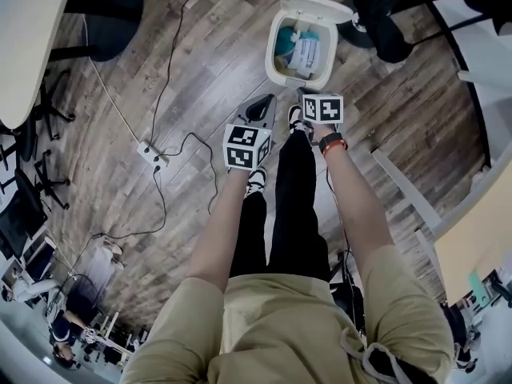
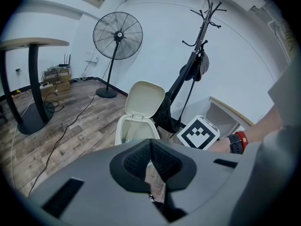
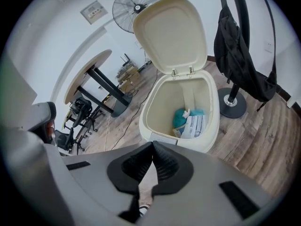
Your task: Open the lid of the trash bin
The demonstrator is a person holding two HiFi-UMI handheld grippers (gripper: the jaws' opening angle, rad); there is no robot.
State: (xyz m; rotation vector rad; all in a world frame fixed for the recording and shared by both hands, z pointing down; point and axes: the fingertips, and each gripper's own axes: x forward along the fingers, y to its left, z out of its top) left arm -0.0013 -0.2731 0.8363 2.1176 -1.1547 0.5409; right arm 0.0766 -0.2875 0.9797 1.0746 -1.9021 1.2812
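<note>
Trash bin (image 1: 271, 54) stands on the brown wood floor (image 1: 200, 78), and its lid (image 1: 317, 5) is up. The bin is smooth, cream plastic with round corners, a bit like a tall egg cup. The lid (image 3: 171, 32) stands straight up from two small hinges at the back of the bin. It is flat inside with a raised edge.

Down in the bin lie a soft blue-green lump (image 3: 181, 118) and a white paper pack (image 3: 195, 125) with small print on it. They touch each other.

The left gripper (image 2: 150, 142) is on the near side of the bin, a little way off. Its black, ribbed fingers (image 2: 136, 161) are pressed together at the tips, with nothing between them. The right gripper (image 3: 153, 146) is closer to the bin, just by its front rim. Its ribbed fingers (image 3: 134, 166) also meet at the tips and are empty. Each gripper has a smooth grey body and a cube with black and white squares.

Behind the bin stands a round wire fan (image 2: 117, 36) on a thin pole. Beside the bin a floppy black bag (image 3: 240, 51) hangs from a black stand. Left of the bin, well apart from it, a white plug strip (image 1: 152, 154) lies on the floor with thin cords.
</note>
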